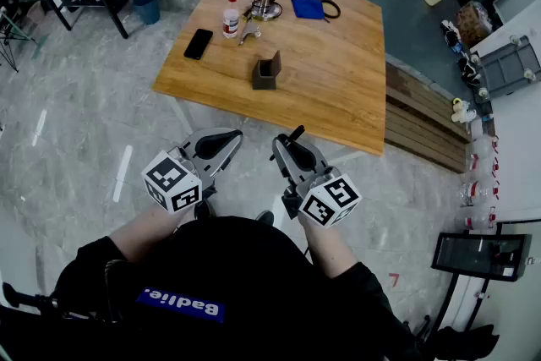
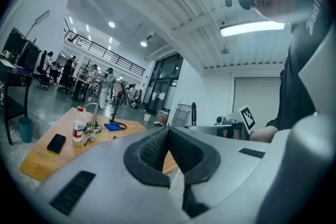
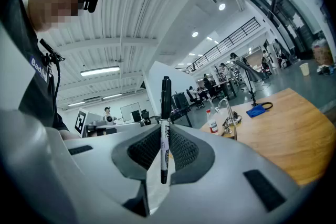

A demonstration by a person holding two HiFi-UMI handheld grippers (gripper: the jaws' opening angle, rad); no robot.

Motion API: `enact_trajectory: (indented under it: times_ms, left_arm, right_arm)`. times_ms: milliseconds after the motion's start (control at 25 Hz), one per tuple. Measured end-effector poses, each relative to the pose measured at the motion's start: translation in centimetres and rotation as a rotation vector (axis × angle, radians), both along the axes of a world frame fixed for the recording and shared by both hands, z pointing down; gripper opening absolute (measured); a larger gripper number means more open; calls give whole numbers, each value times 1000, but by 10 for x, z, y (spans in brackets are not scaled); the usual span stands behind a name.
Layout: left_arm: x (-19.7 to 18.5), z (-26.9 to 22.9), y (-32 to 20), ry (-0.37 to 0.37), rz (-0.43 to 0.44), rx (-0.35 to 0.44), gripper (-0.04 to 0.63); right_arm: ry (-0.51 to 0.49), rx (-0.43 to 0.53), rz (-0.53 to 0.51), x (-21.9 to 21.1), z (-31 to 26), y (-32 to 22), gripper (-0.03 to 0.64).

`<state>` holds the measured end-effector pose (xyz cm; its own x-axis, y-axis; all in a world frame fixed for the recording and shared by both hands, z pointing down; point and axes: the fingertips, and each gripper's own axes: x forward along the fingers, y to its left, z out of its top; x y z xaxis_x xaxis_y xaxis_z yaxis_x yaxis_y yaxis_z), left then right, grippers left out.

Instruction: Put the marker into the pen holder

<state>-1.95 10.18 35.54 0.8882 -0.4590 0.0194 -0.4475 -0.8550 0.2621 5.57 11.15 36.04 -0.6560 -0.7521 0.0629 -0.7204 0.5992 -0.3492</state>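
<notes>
Right tongs [image 3: 164,152] clenched on marker [image 3: 165,107]; left tongs [image 2: 169,150] clenched, empty.
Thin grip: marker may pivot, missing pen holder [image 1: 266,72] well ahead.

Shirt [image 1: 254,266], blue chest patch [image 1: 181,305]: white lettering "Badlie", seen upside down in the head view. Marker [image 3: 165,128], white label: dark print, too small to read.

Marker [image 1: 297,133] seemingly half-hidden in right gripper [image 1: 286,144]
</notes>
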Motion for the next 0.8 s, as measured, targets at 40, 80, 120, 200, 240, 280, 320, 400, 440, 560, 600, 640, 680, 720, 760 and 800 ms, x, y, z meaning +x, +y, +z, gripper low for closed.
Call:
enact_trajectory:
  times_ms: [40, 80, 120, 200, 240, 280, 320, 400, 440, 560, 600, 640, 680, 720, 760, 800]
  left_arm:
    - [-1, 0, -1, 0, 0, 0, 9]
    - [-3, 1, -3, 0, 0, -1, 9]
    - [-5, 1, -4, 0, 0, -2, 9]
    - [-8, 2, -8, -2, 0, -2, 9]
    - [-9, 2, -10, -3, 2, -2, 9]
    - [-9, 3, -11, -5, 5, -1, 9]
    - [-9, 3, -13, -6, 8, -1, 9]
    - [-10, 3, -16, -8, 11, -1, 9]
    - [-11, 3, -18, -9, 11, -1, 9]
    - [-12, 3, -24, -6, 3, 2, 9]
    - [-13, 3, -27, -4, 1, 3, 9]
    - [-15, 3, -29, -2, 0, 5, 9]
    - [-17, 2, -31, -1, 0, 8, 9]
    - [-20, 2, -32, -2, 2, 11, 9]
    - [-23, 2, -34, -2, 5, 13, 9]
    - [-27, 2, -35, -2, 8, 14, 9]
  right_arm:
    - [4, 2, -4, -2, 0, -1, 46]
    - [7, 3, -7, -4, 1, -3, 46]
    - [7, 3, -8, -6, 1, -4, 46]
    - [5, -1, -2, -8, 3, -8, 46]
    - [6, -1, 0, -9, 4, -10, 46]
    - [7, -2, 0, -10, 4, -11, 46]
    - [7, -3, 1, -11, 4, -12, 46]
    - [4, -9, 8, -12, 5, -15, 46]
    - [4, -9, 10, -12, 5, -17, 46]
    - [7, 3, 27, -11, 7, -22, 46]
    - [8, 7, 35, -10, 8, -25, 46]
    - [9, 9, 44, -10, 8, -29, 46]
    - [10, 10, 53, -11, 8, -32, 46]
    - [13, 11, 63, -12, 8, -36, 46]
    - [17, 12, 73, -14, 9, -40, 46]
    - [22, 13, 85, -16, 10, -43, 46]
